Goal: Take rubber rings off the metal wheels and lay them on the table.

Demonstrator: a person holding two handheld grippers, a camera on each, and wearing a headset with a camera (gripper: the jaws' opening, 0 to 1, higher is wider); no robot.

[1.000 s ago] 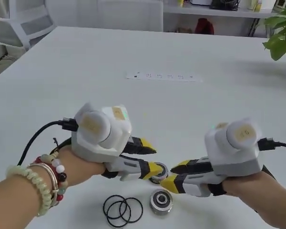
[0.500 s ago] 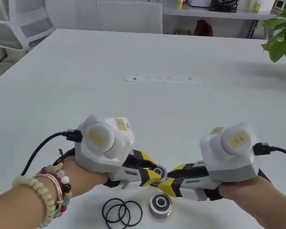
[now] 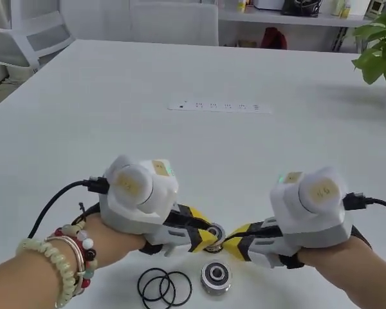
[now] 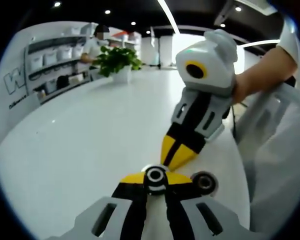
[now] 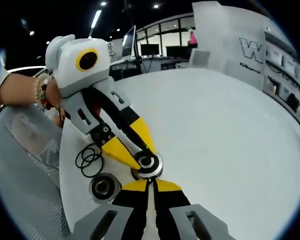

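Office/showroom: big white bench (image 3: 116,96) with power strip (image 3: 219,107) at 12 o'clock, office chair (image 3: 38,42) at 10, potted plant (image 3: 381,48) at 2, shelf (image 3: 289,16) at 1, recessed ceiling lights (image 4: 107,11).

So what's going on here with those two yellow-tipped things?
A person holds a gripper in each hand. The left gripper clamps a small metal wheel above the table. The right gripper, jaws closed, is at the wheel's edge; whether it has a ring I can't tell. A second wheel and three loose rings lie on the table.
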